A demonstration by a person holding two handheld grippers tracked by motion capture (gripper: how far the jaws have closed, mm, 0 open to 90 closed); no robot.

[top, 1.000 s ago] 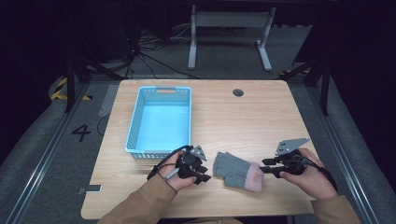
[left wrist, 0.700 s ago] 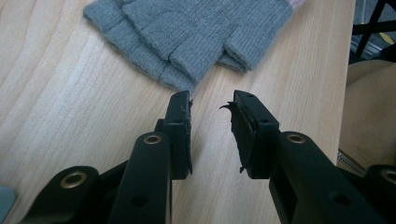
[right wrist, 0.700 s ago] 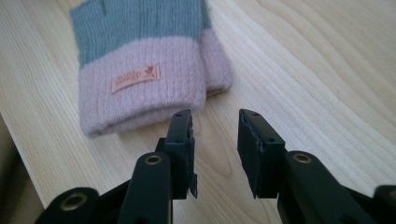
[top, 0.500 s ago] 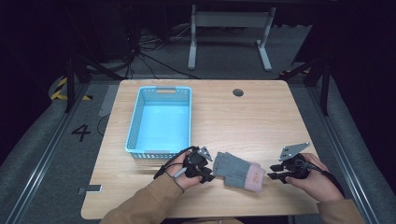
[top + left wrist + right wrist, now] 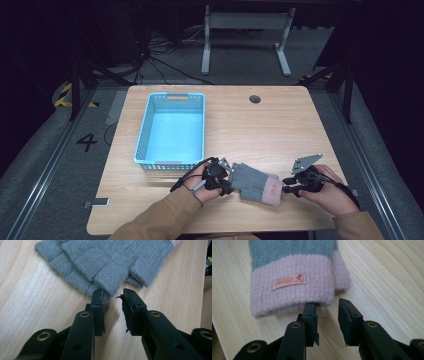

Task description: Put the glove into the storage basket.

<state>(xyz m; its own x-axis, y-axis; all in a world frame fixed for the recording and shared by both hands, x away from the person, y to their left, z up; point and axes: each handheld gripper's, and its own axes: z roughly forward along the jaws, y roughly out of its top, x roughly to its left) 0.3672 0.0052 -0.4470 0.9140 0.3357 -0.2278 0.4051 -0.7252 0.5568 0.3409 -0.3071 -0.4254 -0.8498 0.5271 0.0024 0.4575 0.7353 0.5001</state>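
A grey knitted glove with a pink ribbed cuff lies flat on the light wooden surface near its front edge, between the two hands. In the high view its grey finger end points toward 10 o'clock and its pink cuff toward 4 o'clock. The right gripper view shows a small pink sewn label on the cuff, and a second cuff edge peeking out beneath the first, so the knit lies in two layers; whether that is a pair or a fold cannot be told.

The left claw sits at the glove's finger end, at about 9 o'clock from the glove in the high view. Its black jaws stand narrowly apart; one tip touches the edge of a grey knitted finger, the other rests just beside it over bare wood. Nothing is gripped between them.

The right claw is at the cuff end, at about 3 o'clock from the glove in the high view. Its jaws are also a narrow gap apart, one tip at the rim of the pink cuff, the other over wood, holding nothing.

A light blue plastic lattice basket stands on the surface at about 11 o'clock from the glove, well apart from it.
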